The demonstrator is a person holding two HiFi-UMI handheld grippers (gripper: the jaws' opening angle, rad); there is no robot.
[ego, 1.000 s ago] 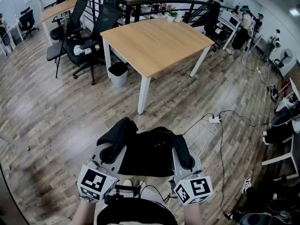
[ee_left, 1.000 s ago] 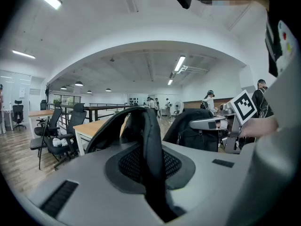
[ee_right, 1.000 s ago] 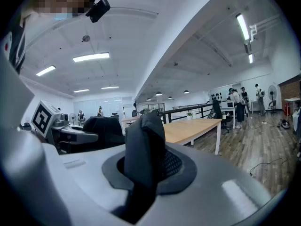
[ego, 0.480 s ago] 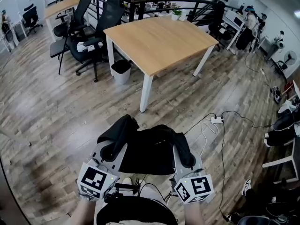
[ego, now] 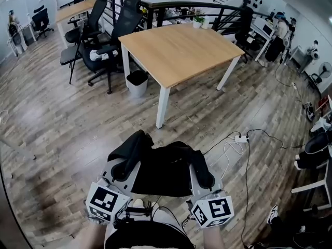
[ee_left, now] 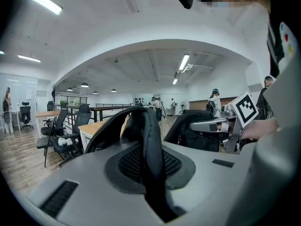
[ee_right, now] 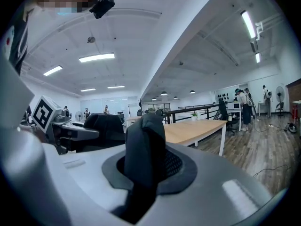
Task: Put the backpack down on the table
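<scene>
- Backpack (ego: 165, 171): black, soft and slumped, held aloft by its two padded shoulder straps (ego: 129, 149), well apart from the table (ego: 181, 48).
- Table: square light-wood top on white legs, standing ahead of the backpack.

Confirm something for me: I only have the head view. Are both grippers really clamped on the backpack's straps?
Observer: Yes for the left gripper: its own view shows a black padded strap pinched between the jaws.
Operator: And the right?
Observer: Same there. The right gripper is shut on the other strap. In that view the backpack hangs beside it, and the table stands farther ahead.
</scene>
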